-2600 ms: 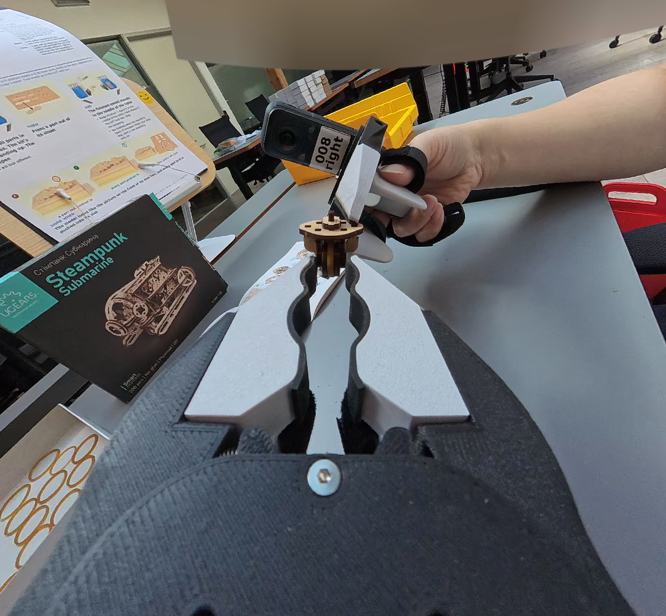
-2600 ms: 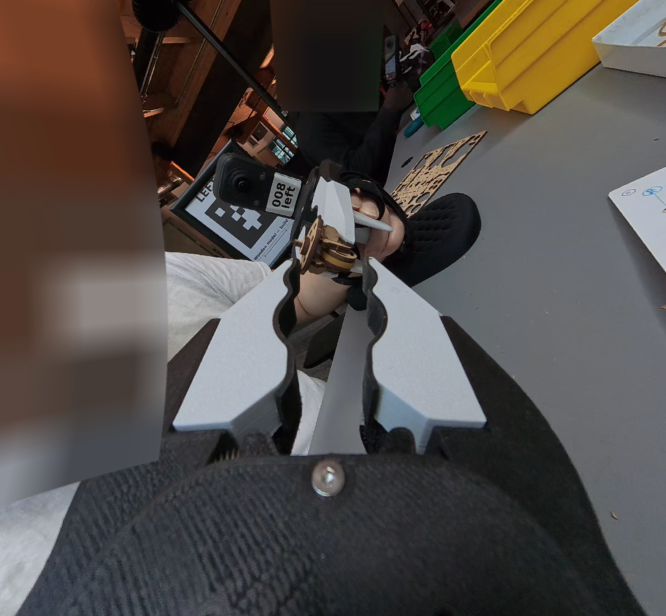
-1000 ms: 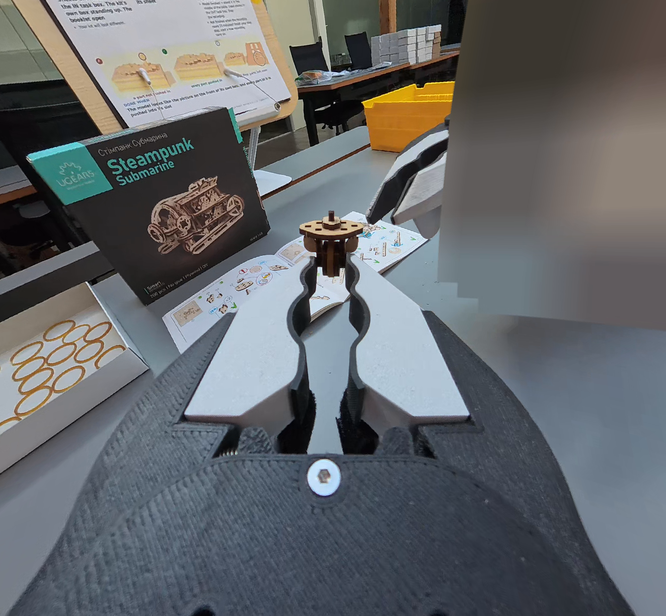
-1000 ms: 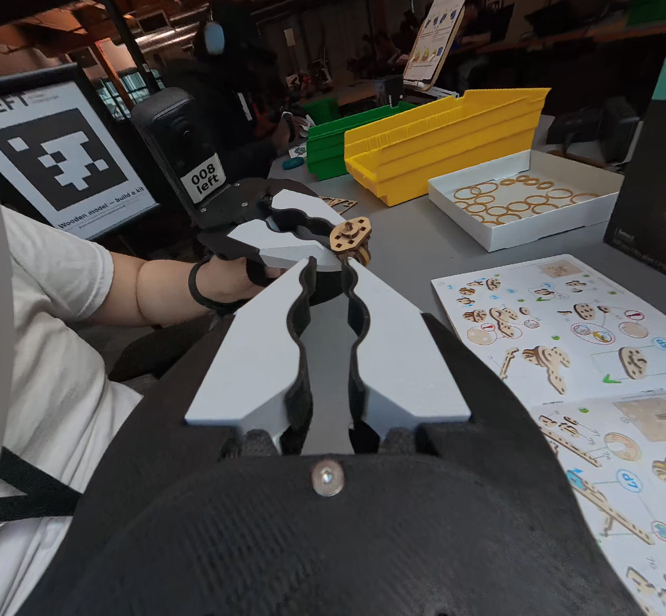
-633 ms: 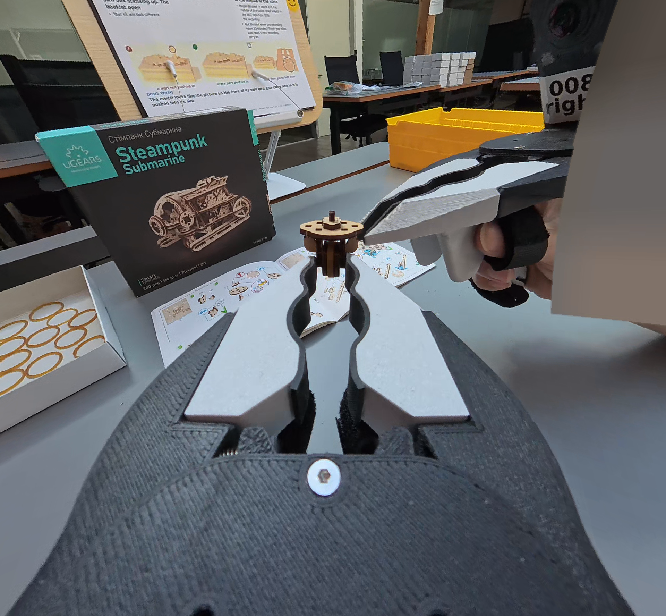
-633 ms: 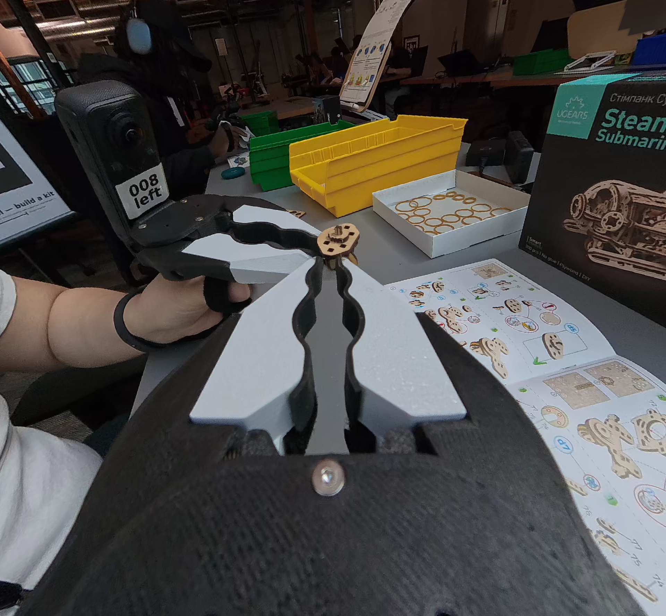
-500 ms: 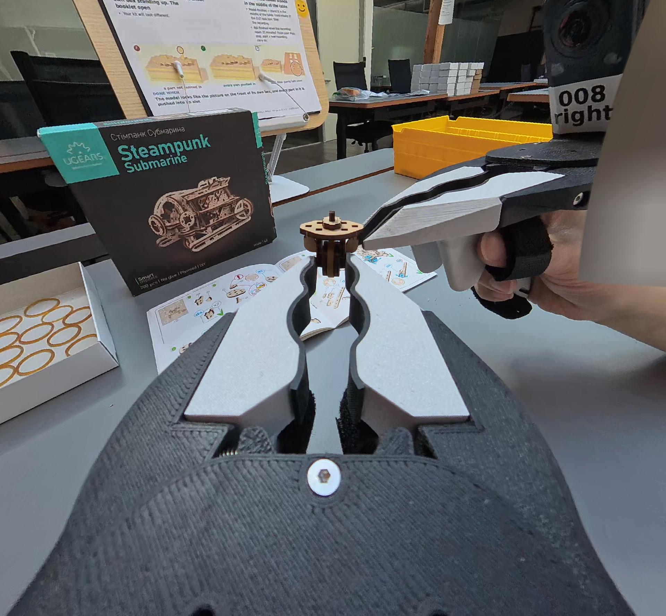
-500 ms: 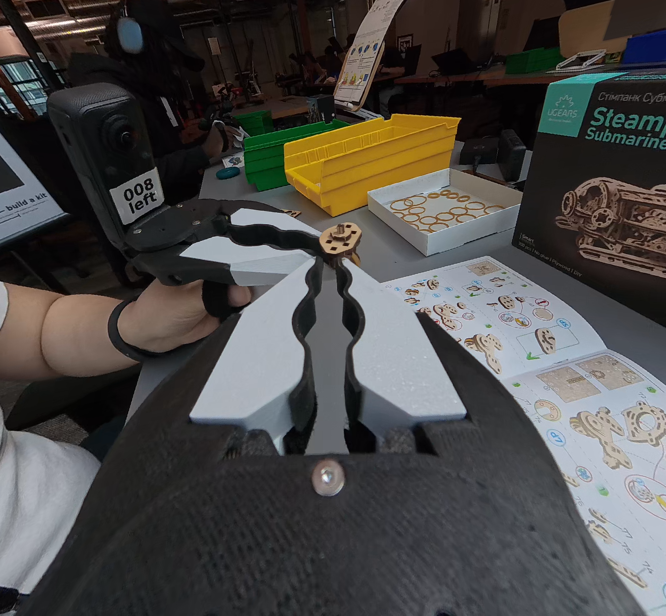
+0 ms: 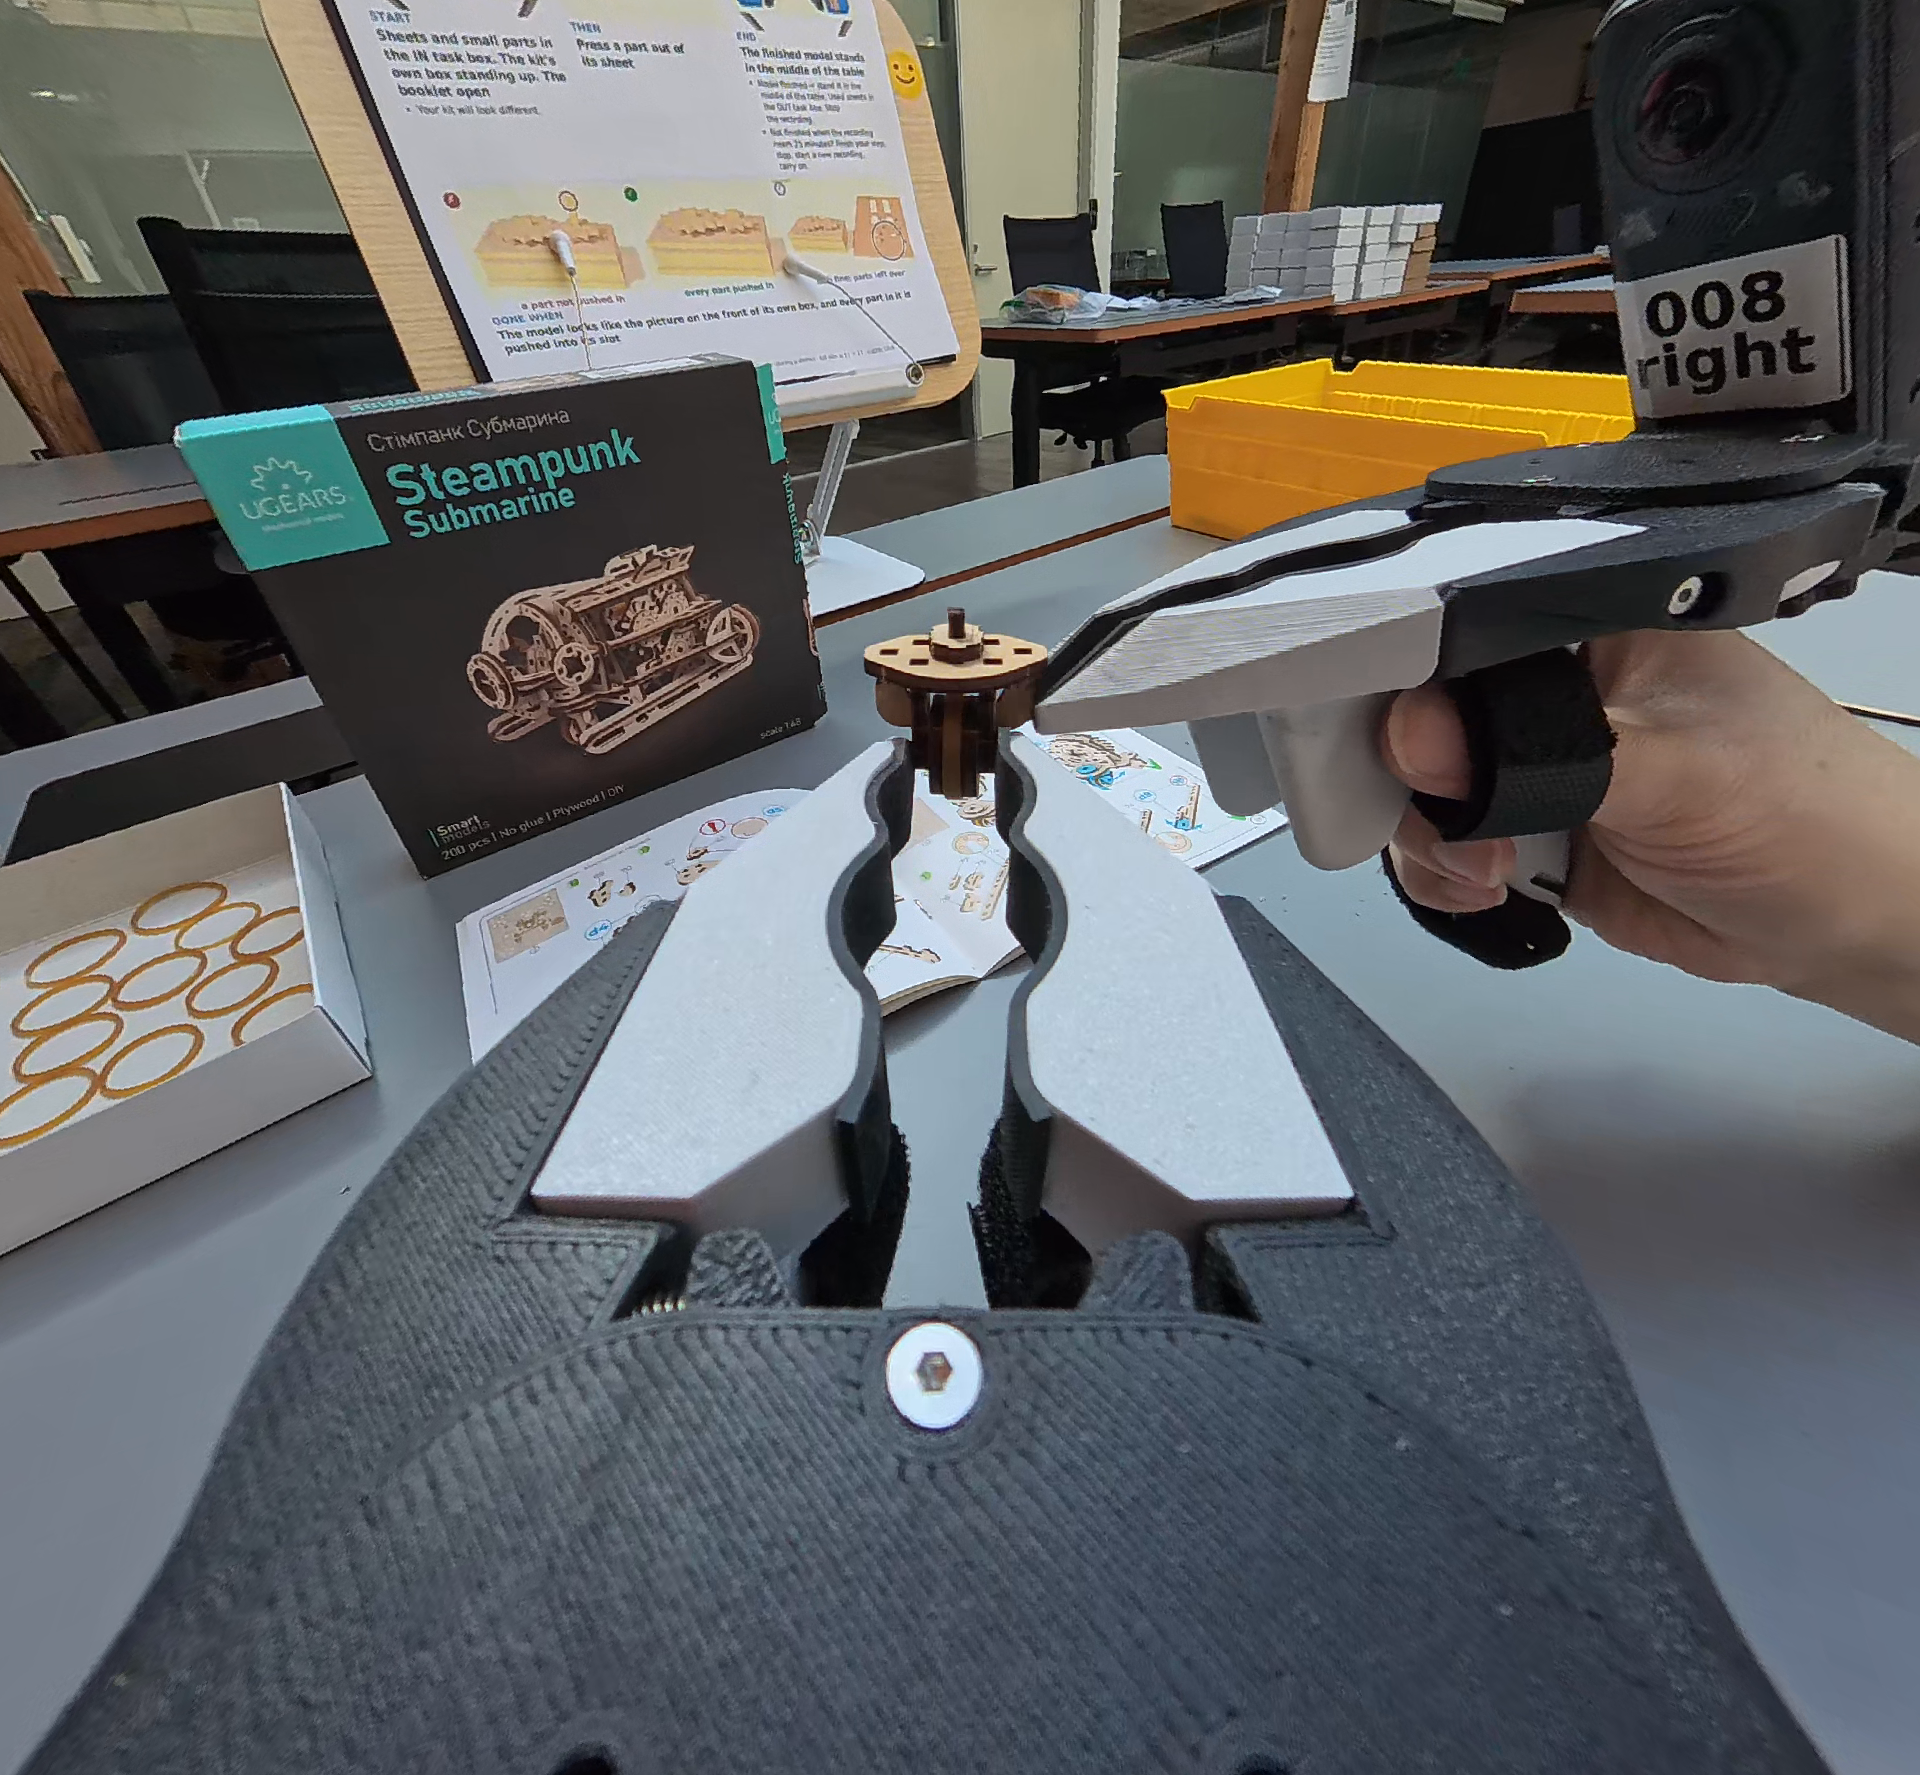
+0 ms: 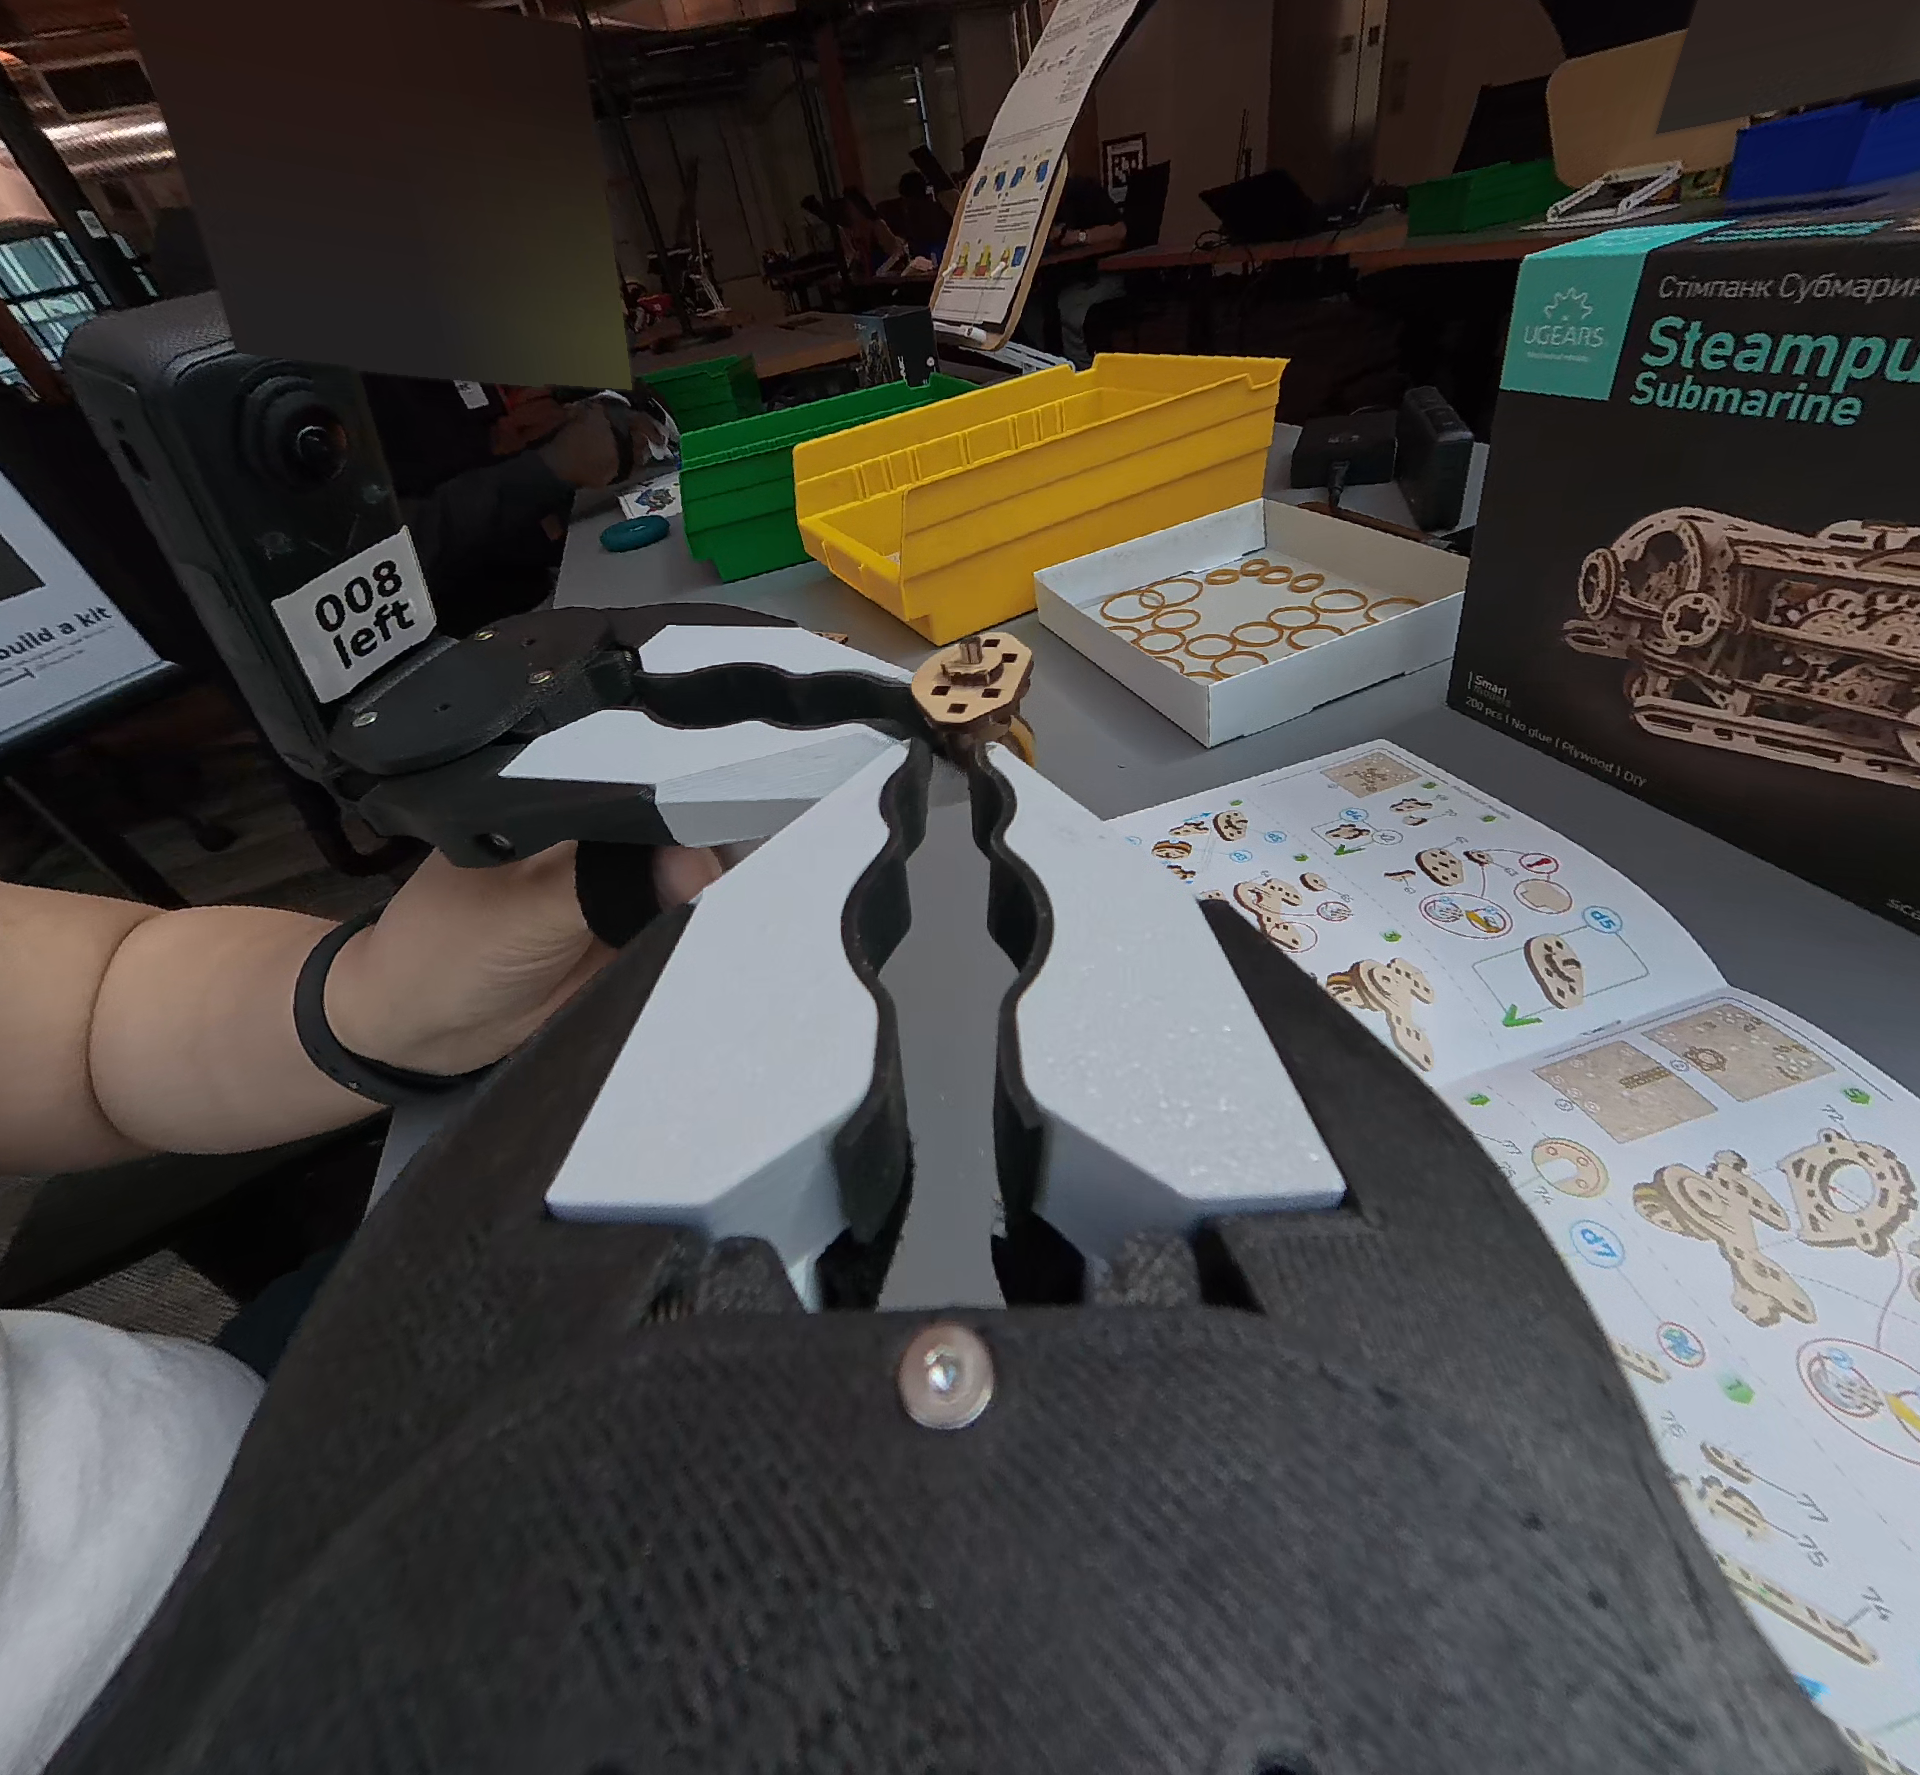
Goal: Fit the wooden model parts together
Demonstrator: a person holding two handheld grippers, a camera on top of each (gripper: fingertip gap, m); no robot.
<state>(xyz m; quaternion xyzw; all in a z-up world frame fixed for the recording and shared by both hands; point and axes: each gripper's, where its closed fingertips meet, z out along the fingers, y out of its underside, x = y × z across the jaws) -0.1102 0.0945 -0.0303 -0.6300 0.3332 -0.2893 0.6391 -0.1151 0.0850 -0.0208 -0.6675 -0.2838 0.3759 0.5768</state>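
Left wrist view: right claw (image 9: 1039,699) moved in, nearly shut, tips touching subassembly (image 9: 954,686) clamped in left claw (image 9: 948,757); fitting imminent.

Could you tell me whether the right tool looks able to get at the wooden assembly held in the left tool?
Probably yes: the right tool already has its tips at the edge of the wooden assembly, which stands up clear above the left tool, with nothing between them.
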